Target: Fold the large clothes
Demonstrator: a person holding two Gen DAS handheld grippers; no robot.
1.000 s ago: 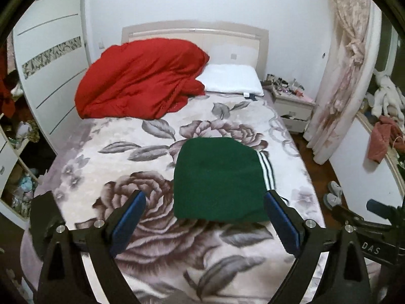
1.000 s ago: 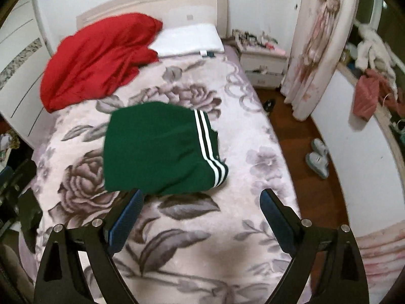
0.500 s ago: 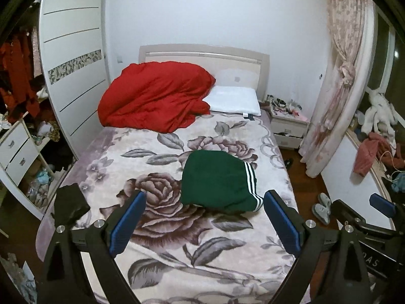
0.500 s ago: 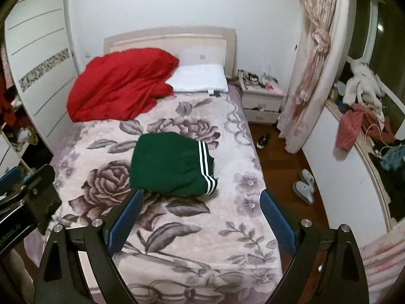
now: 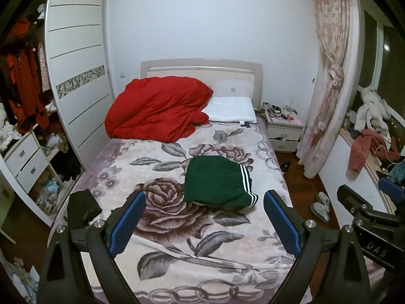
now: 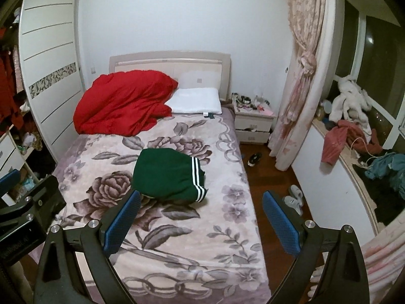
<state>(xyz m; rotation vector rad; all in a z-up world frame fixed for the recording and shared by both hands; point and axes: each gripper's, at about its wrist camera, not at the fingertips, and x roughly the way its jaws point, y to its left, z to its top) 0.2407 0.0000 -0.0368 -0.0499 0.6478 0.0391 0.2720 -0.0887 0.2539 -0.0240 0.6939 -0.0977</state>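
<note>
Blue-padded left gripper (image 5: 203, 217) wide, empty, right gripper (image 6: 201, 216) likewise

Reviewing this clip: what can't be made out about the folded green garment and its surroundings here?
- Green garment: its type and inner folds, both views; the top layer covers everything beneath.
- Nightstand clutter: too small to identify, both views.
- Dark object at the bed's edge: left wrist view, partly behind the left hand-held gripper.
- Wardrobe contents: cut off at the fisheye edge.

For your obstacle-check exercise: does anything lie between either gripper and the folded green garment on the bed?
Nothing visible does. Only bare floral blanket separates the open left gripper and open right gripper from the green garment. The red duvet lies beyond it, near the headboard.
</note>
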